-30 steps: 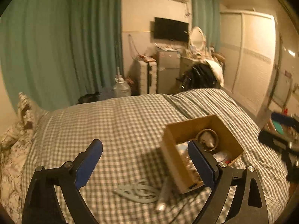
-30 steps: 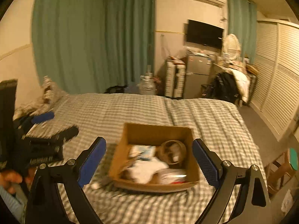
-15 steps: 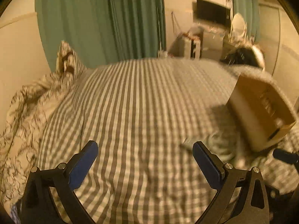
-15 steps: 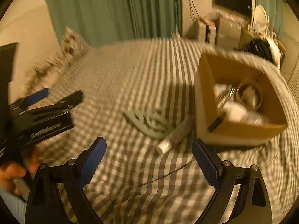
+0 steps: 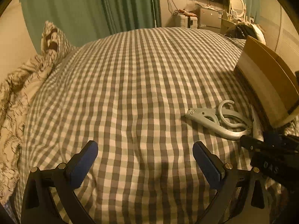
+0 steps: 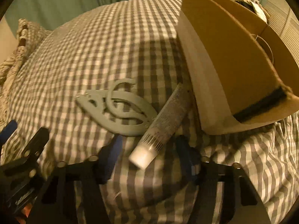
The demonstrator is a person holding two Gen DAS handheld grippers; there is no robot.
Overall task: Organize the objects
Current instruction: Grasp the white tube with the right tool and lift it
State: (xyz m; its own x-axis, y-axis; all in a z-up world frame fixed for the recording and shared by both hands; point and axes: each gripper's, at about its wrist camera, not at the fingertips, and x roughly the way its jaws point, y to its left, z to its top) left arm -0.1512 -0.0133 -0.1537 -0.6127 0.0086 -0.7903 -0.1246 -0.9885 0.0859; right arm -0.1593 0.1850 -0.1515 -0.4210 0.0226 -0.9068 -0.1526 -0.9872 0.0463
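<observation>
Our right tongs [image 6: 147, 156] were spread wide around the cap end of the long white plastic tube [image 6: 164, 125], not squeezing. It lay on the checked bed [image 6: 104, 43], pointing away toward the brown cardboard box [image 6: 233, 56]. Our left tongs [image 5: 144, 160] were wide apart, farther away.

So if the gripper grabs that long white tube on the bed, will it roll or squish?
The long white tube looks round, so it may roll. It seems soft plastic, probably squishing slightly. The right gripper is around its cap.
</observation>
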